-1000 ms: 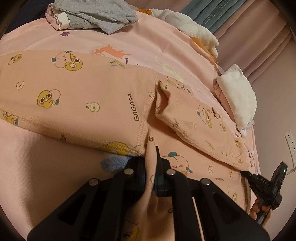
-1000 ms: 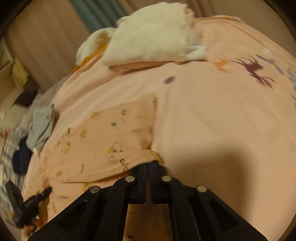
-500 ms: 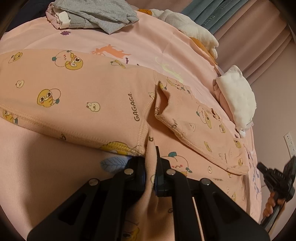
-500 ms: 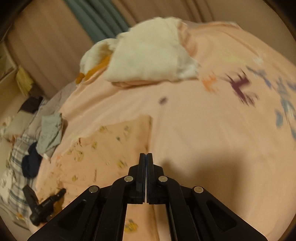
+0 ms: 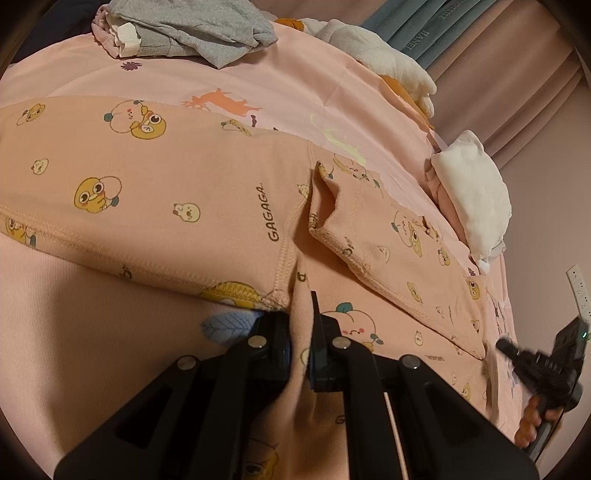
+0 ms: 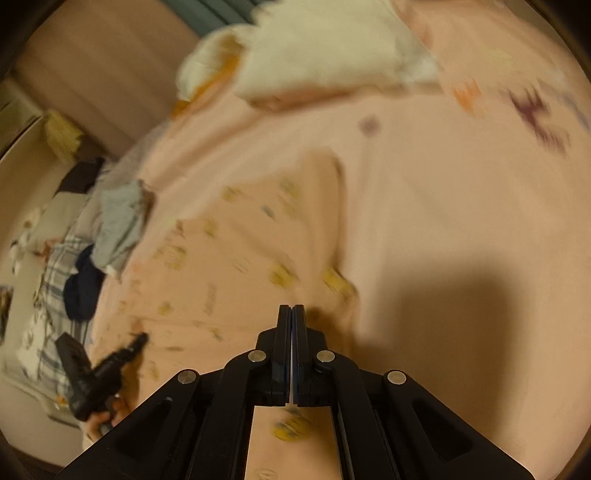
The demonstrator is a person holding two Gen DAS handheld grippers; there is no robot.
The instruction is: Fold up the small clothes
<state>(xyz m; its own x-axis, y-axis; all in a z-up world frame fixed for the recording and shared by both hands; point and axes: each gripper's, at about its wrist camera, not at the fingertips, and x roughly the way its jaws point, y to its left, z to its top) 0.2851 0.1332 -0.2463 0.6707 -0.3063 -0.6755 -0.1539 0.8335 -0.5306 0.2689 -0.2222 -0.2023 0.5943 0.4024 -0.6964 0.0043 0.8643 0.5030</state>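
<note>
A peach garment point(image 5: 155, 206) printed with cartoon ducks and the word GAGAGA lies spread on the pink bed sheet point(image 5: 258, 74). One part of it point(image 5: 391, 254) is folded over on the right. My left gripper point(image 5: 301, 332) is shut on a pinched ridge of this garment near its stitched hem. In the right wrist view, which is blurred, the garment point(image 6: 240, 240) lies flat below my right gripper point(image 6: 291, 310). That gripper is shut with nothing between its fingers. A hand holds it at the garment's right edge point(image 5: 502, 344). The left gripper point(image 6: 140, 338) shows at the lower left.
A heap of grey clothes point(image 5: 192, 33) lies at the far side of the bed. A folded white cloth point(image 5: 472, 199) rests near the right edge, with a white fluffy blanket point(image 5: 376, 55) and curtains point(image 5: 424, 26) behind. A wall socket point(image 5: 578, 291) is at the right. Plaid bedding point(image 6: 55, 280) lies left.
The right gripper no longer holds the garment's hem; its fingers have lifted off the cloth and the view has swung. The left gripper keeps its grip and has not moved.
</note>
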